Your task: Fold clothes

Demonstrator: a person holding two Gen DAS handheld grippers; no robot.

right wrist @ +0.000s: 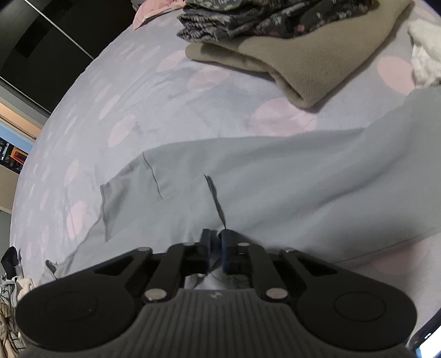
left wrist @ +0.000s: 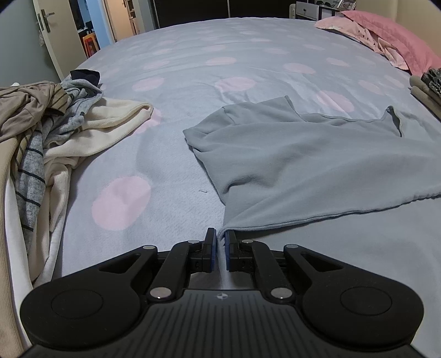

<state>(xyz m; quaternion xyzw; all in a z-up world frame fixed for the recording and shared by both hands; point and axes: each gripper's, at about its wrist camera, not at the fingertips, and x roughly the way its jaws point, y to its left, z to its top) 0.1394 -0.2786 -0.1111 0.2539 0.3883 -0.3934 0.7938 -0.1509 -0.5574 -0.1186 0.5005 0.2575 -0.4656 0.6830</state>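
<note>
A pale blue-grey shirt [left wrist: 303, 165] lies spread on the dotted bed sheet [left wrist: 193, 55], with one sleeve [left wrist: 248, 115] pointing to the far left. My left gripper [left wrist: 219, 241] is shut on the shirt's near hem corner, low against the sheet. In the right wrist view the same shirt [right wrist: 275, 179] fills the middle. My right gripper [right wrist: 216, 239] has its pads close together, with a raised fold of the shirt's cloth pinched between them. A seam or edge line [right wrist: 215, 198] runs up from the fingertips.
A heap of unfolded clothes [left wrist: 41, 132] with a cream garment [left wrist: 110, 124] lies at the bed's left edge. Pink pillows [left wrist: 391, 38] sit at the far right. A folded tan garment [right wrist: 317, 63] carries a dark floral piece [right wrist: 261, 16]. A white fluffy item [right wrist: 427, 55] lies beside it.
</note>
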